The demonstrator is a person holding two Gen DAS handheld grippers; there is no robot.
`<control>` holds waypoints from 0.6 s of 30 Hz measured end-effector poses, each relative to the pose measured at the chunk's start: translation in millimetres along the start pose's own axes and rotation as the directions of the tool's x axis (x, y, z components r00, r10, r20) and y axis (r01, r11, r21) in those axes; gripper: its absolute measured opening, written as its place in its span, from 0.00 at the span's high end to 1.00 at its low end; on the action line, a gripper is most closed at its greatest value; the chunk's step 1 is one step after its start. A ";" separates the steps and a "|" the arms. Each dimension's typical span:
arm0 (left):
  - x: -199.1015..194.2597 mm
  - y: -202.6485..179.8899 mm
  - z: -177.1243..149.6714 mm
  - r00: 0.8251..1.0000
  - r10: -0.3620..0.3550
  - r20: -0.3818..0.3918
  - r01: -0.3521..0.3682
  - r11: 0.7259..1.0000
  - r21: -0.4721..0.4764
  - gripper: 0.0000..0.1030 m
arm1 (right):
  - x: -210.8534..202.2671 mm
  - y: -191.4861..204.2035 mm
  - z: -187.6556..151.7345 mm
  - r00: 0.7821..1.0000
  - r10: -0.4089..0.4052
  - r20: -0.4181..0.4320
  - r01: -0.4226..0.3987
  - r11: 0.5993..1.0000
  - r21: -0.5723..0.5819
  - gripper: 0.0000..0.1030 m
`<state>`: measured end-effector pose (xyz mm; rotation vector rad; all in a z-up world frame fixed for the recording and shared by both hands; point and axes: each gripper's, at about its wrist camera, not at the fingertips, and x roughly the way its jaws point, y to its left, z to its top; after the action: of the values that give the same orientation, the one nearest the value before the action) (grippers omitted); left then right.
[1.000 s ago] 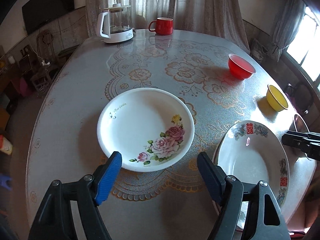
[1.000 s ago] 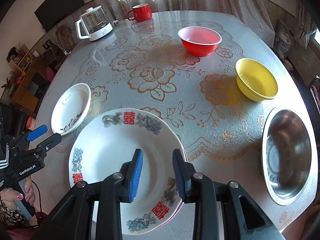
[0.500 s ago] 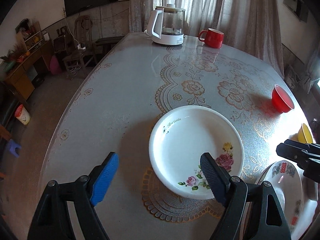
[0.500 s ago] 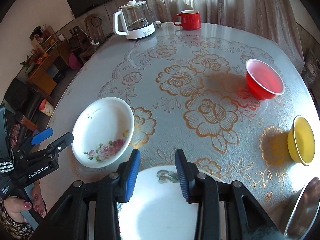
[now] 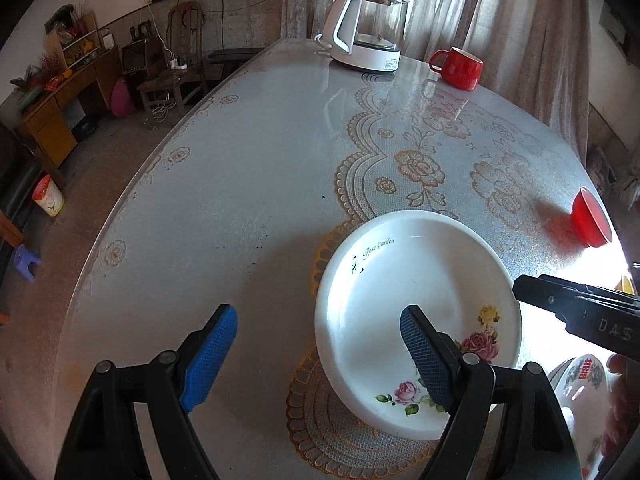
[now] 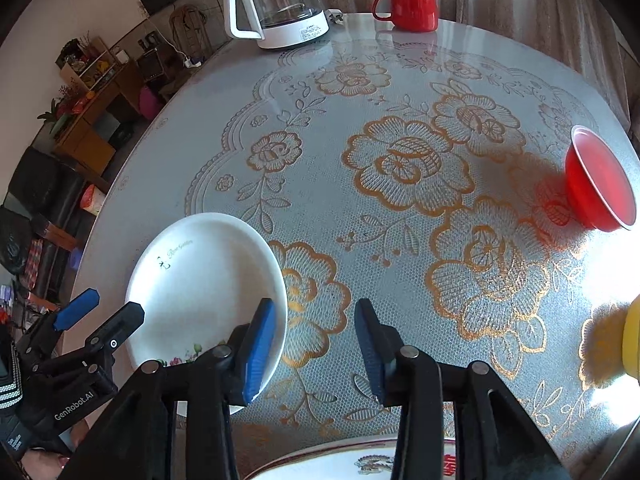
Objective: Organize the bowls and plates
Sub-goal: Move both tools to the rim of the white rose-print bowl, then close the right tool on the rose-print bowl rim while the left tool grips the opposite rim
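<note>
A white rose-patterned plate [image 5: 416,304] lies on the table; it also shows in the right wrist view [image 6: 204,284]. My left gripper [image 5: 316,356] is open, its right finger over the plate's near side, its left finger over bare cloth. My right gripper [image 6: 316,350] is open and empty, just right of that plate, above the table. A larger plate with red characters [image 5: 584,376] lies at the near right, its rim also under my right gripper [image 6: 360,462]. A red bowl [image 6: 600,184] and a yellow bowl [image 6: 632,340] stand to the right.
A glass kettle on a white base [image 5: 368,40] and a red mug [image 5: 458,68] stand at the table's far edge. The round table [image 5: 240,184] has a lace-patterned cover. The table's left edge drops to the floor with furniture beyond.
Both grippers have swung left and forward. The rose plate has shifted to the right in the left view. The red-character plate has dropped below the right gripper, nearly out of view.
</note>
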<state>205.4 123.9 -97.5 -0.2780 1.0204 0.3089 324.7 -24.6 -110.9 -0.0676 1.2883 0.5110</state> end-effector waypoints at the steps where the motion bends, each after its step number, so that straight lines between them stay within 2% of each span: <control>1: 1.8 -0.4 0.7 1.000 -0.005 -0.003 0.005 1.000 -0.003 0.18 | 3.0 -0.8 1.1 1.000 0.004 -0.007 -0.004 1.000 0.003 0.60; 13: 15.0 -3.1 2.4 0.998 -0.063 -0.030 0.063 0.998 -0.009 0.20 | 27.6 -1.2 6.6 0.996 0.070 -0.058 -0.069 0.998 0.011 0.59; 18: 19.4 -6.2 -1.0 0.995 -0.085 -0.052 0.086 0.996 0.013 0.34 | 29.2 4.4 9.1 0.996 0.068 -0.055 -0.069 0.998 -0.009 0.59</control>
<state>216.4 120.2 -114.3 -0.3160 1.0580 0.2169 336.5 -8.2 -134.3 -0.0470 1.3443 0.5787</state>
